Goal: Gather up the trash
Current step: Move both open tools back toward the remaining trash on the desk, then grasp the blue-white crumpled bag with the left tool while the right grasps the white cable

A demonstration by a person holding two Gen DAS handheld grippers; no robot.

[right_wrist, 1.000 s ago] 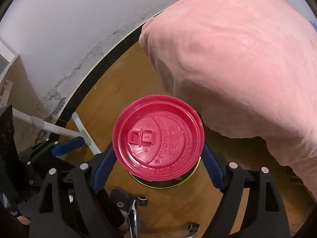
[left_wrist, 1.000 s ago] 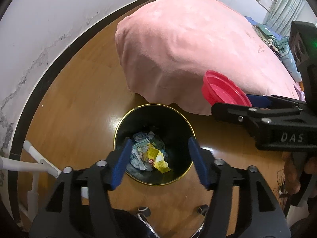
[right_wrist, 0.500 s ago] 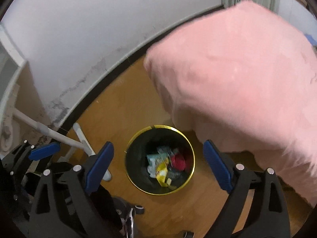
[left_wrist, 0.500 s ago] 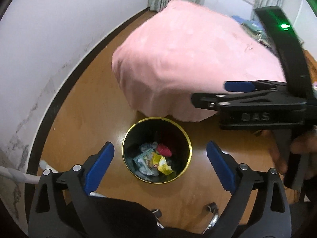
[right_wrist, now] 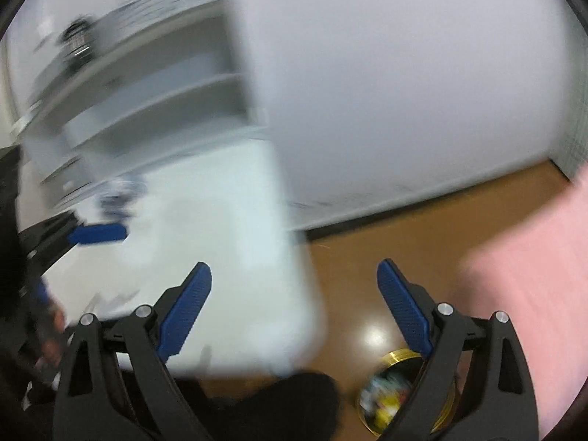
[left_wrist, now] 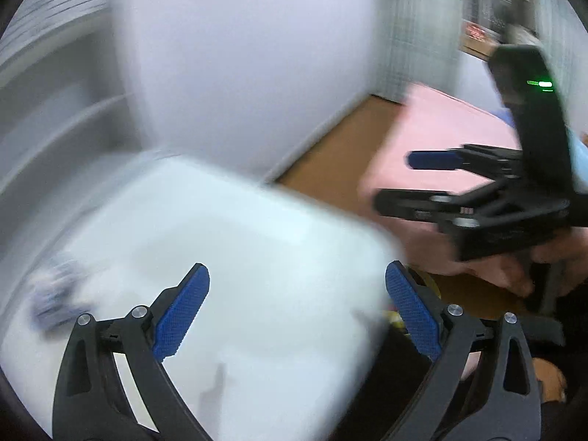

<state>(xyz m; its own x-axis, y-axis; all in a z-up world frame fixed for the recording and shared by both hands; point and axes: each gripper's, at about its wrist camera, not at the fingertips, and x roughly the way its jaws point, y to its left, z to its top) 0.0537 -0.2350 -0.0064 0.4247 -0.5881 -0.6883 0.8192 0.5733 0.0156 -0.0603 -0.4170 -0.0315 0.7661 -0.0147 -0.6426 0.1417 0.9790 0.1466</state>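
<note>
White wall and shelving blur past. Your pink bedspread [right_wrist: 529, 275] sits right, white desk [left_wrist: 235, 257] ahead. Both jaws gape empty, left gripper [left_wrist: 297, 312] and right gripper [right_wrist: 294, 305]. Aim for that blurred blue-white scrap [left_wrist: 55, 297] on the desk's far left; the trash bin [right_wrist: 400, 397] waits low beside the bed.

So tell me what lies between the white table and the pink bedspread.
In the right wrist view, bare wooden floor separates the white table from the pink bedspread; the trash bin stands there too.
</note>
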